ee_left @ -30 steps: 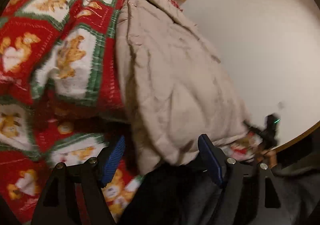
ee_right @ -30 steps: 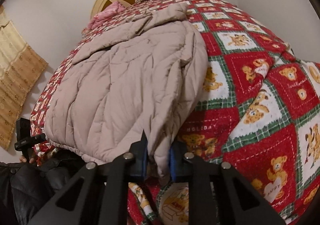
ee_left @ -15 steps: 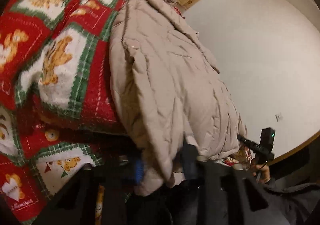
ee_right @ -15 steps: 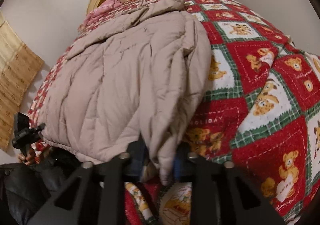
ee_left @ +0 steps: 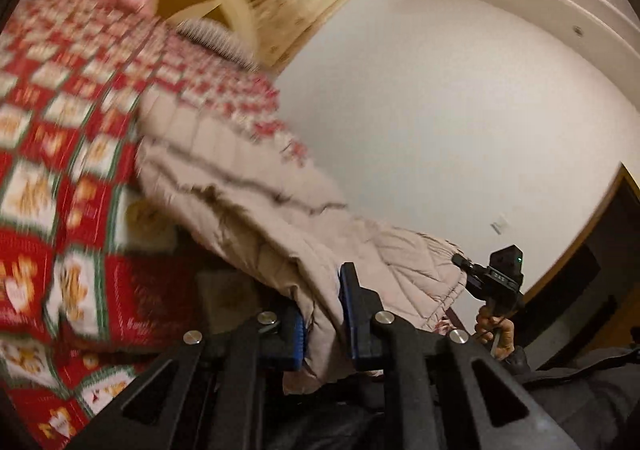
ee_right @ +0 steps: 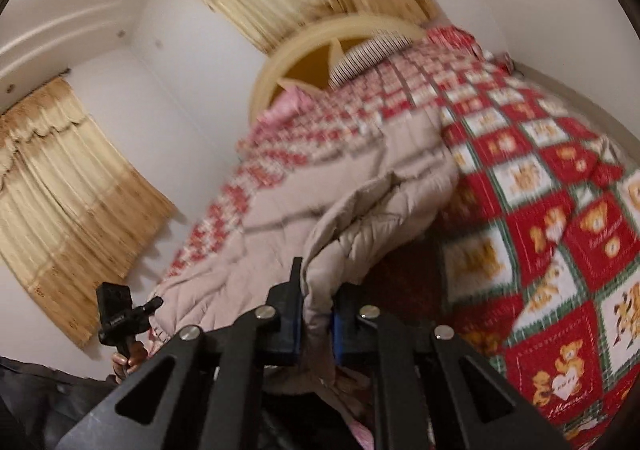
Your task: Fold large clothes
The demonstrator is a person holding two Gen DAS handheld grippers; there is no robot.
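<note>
step: lift hem for fold | coat (ee_left: 256, 186): on bed (ee_left: 44, 178), near end raised off quilt | left tool (ee_left: 324, 310): closing, pinching coat hem | right tool (ee_right: 316, 314): closing, pinching coat hem | advice: keep both corners level, carry toward headboard (ee_right: 280, 62), lay flat

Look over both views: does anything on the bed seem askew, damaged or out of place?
Nothing damaged or spilled. The beige quilted jacket lies rumpled on the teddy-bear blanket, its near hem lifted, pinched by the left gripper and right gripper, as folding would require.
</note>
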